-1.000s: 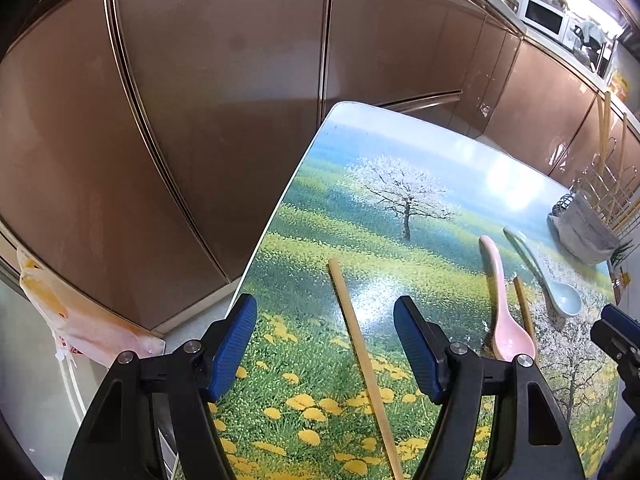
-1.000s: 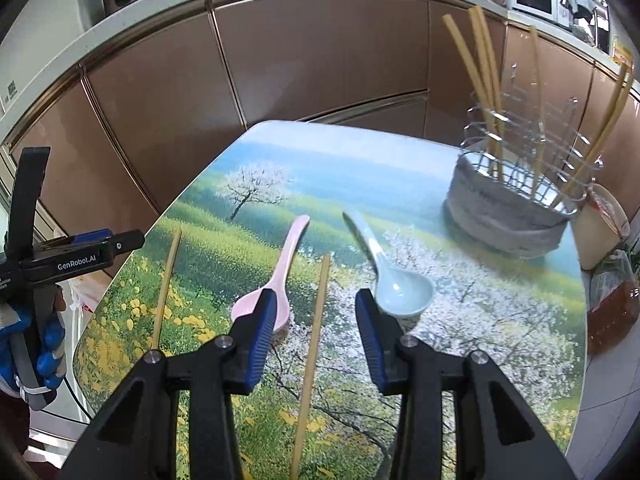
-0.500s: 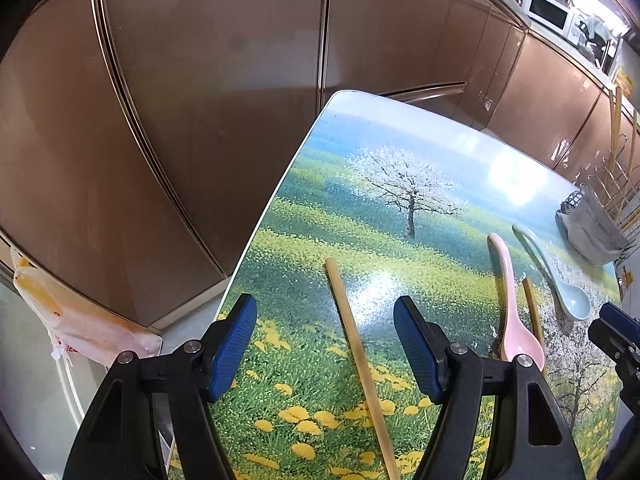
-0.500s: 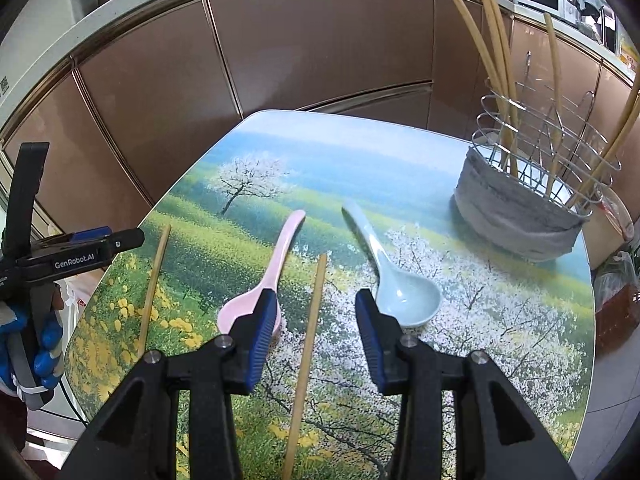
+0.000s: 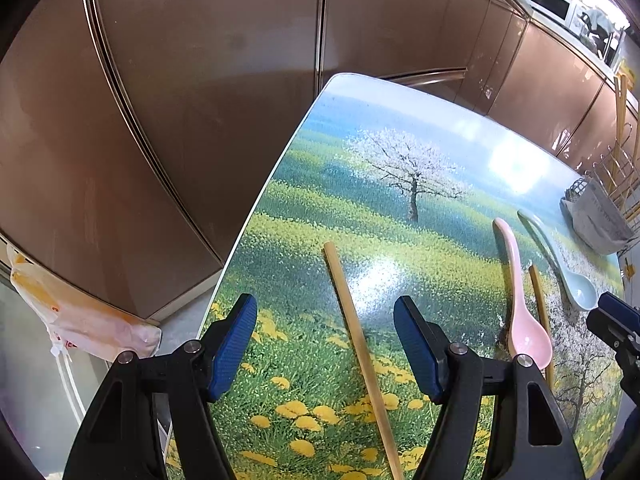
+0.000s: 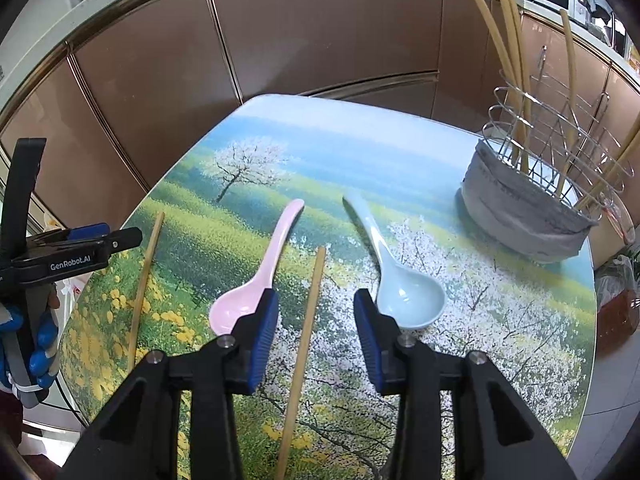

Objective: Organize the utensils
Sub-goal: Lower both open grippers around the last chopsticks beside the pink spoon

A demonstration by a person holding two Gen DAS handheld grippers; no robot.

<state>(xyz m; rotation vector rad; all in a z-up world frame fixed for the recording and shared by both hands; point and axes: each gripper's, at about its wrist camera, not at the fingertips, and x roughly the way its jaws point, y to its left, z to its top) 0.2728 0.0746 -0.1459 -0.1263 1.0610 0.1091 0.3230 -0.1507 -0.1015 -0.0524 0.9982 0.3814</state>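
Straddling two thin, stiff, light bamboo chopsticks, one (image 5: pixel 362 354) between my left gripper's (image 5: pixel 325 344) wide jaws by the table's (image 6: pixel 400 152) left edge, the other (image 6: pixel 305 340) between my right gripper's (image 6: pixel 315 330) just-narrowing, untouching jaws; pinch mid-shaft, they roll.

Pink spoon (image 6: pixel 260 280) left of the jaws, pale blue spoon (image 6: pixel 400 284) right; tan chopstick (image 6: pixel 306 340) between; meadow-and-blossom printed table (image 6: pixel 360 152).

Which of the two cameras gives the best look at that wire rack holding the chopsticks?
The right wrist view: the wire rack shows whole, with its grey wrap and upright chopsticks. The left wrist view catches it small and cut off at the right edge.
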